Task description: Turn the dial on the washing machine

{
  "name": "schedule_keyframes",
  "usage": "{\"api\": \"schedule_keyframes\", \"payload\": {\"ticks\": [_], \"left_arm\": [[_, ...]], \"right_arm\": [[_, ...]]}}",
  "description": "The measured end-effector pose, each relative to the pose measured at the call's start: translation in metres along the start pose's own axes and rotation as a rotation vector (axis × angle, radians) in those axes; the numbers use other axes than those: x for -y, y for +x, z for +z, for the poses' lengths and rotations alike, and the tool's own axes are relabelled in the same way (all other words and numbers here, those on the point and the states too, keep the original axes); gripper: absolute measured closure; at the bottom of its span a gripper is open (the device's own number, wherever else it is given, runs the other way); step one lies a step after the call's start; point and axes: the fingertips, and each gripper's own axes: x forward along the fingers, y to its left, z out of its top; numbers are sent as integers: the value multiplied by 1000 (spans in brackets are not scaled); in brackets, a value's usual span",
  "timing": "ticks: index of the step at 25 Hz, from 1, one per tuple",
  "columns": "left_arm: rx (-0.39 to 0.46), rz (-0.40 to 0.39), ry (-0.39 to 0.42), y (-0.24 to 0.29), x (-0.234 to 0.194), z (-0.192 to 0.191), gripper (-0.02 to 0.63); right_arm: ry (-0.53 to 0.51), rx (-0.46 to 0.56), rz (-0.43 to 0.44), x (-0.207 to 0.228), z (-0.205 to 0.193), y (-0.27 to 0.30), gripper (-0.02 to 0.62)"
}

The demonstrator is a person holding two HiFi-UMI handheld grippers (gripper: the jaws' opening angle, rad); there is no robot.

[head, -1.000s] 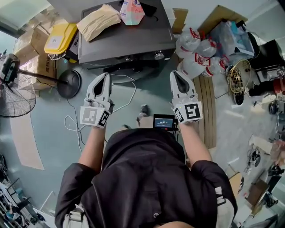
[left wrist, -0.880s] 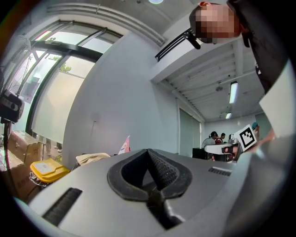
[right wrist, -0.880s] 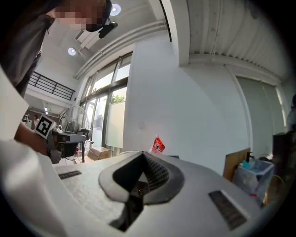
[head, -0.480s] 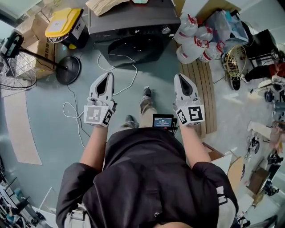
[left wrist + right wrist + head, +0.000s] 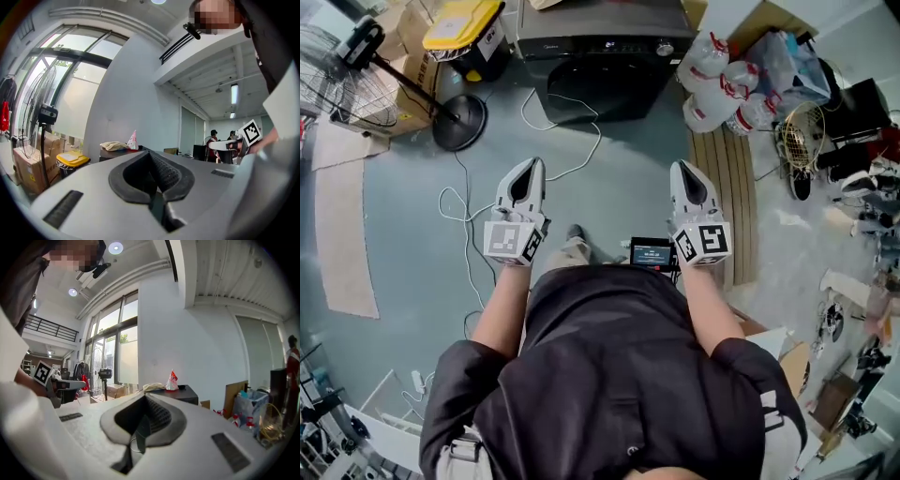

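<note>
The dark washing machine (image 5: 600,56) stands at the top of the head view, its silver dial (image 5: 664,47) at the right end of the control strip. Both grippers are held out level over the floor, well short of the machine. My left gripper (image 5: 529,164) is shut with nothing between its jaws. So is my right gripper (image 5: 685,169). In the left gripper view my left gripper (image 5: 152,161) points toward the machine (image 5: 115,152), which carries a folded cloth and a pink bag. In the right gripper view the machine (image 5: 183,392) shows far beyond my right gripper (image 5: 145,404).
A standing fan (image 5: 356,56) and a yellow-lidded bin (image 5: 464,23) stand left of the machine. Water bottles (image 5: 722,84) and wooden slats (image 5: 727,178) lie to its right. A white cable (image 5: 562,141) trails over the floor. Clutter fills the right side.
The washing machine has slid toward the top of the head view and looks farther from both grippers. The grippers keep their pose ahead of the body, jaws closed throughout.
</note>
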Motion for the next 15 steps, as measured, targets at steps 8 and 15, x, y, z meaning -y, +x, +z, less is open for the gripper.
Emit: {"api": "schedule_keyframes", "payload": {"ticks": [8, 15], "left_arm": [[-47, 20, -19, -48, 84, -27, 612], [-70, -13, -24, -71, 153, -43, 612]], "right_arm": [[-5, -34, 80, 7, -30, -92, 594], [34, -11, 71, 20, -47, -151, 594]]}}
